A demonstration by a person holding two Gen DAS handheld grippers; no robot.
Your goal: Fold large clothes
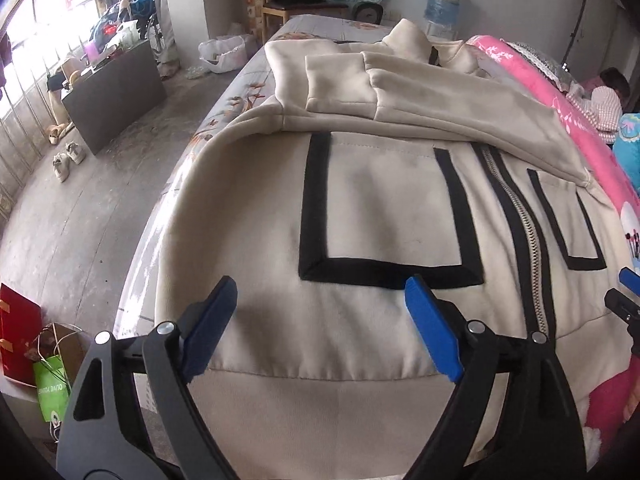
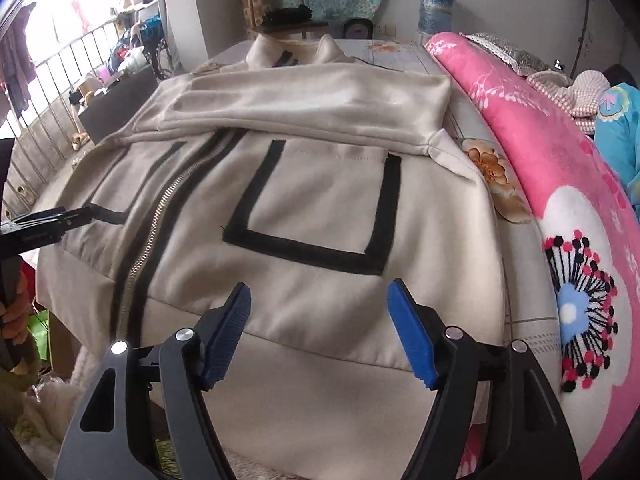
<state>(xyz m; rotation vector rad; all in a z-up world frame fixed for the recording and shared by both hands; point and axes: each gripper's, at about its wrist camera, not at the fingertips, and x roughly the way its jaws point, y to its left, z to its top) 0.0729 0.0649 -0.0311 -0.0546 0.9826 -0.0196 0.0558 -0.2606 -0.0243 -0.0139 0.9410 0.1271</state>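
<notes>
Cream jacket [image 1: 380, 208] (sleeves folded across), left tongs [image 1: 320, 292] gaping empty, right tongs [image 2: 320, 298] likewise

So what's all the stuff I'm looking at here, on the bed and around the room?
jacket: one, cream with black trim, flat on the bed, sleeves folded across the chest
zipper: one, metal, down the jacket front
bed sheet: one, grey floral, under the jacket
quilt: one, pink floral, bunched along the bed's right side
water bottle: one, blue, by the far wall
shoes: one pair, pale, on the floor at left
paper bag: one, green, on the floor near left
left hand-held gripper: one, black with blue pads, open over the hem
right hand-held gripper: one, same colours, open over the hem
</notes>
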